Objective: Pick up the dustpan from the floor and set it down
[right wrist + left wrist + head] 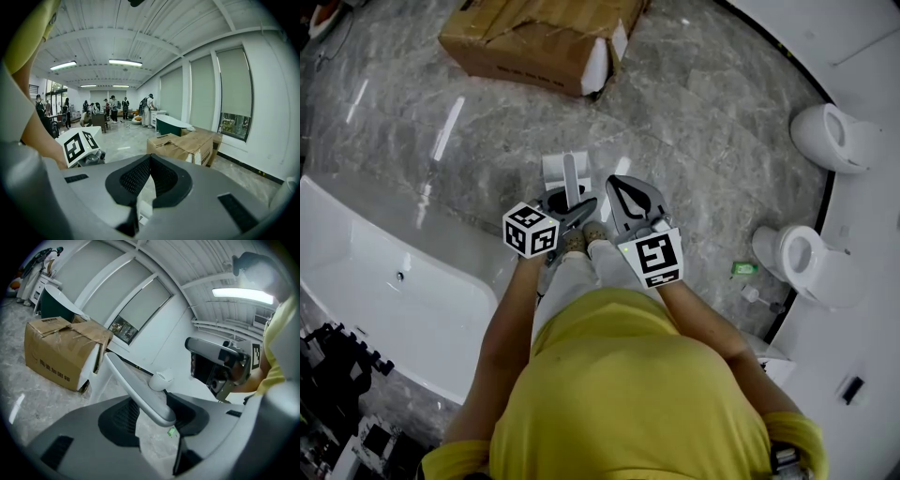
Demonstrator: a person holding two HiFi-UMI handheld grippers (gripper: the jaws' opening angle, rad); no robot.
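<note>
Left gripper clamps dustpan by its handle; right gripper sits closed, empty; best lowered level until floor takes it.

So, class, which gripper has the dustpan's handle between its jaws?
The left gripper: the grey dustpan handle sits between its jaws, while the right gripper holds nothing.

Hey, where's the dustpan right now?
In the head view the dustpan is at centre, its handle clamped in the left tool, with the right tool just to its right and the cardboard box farther ahead.
</note>
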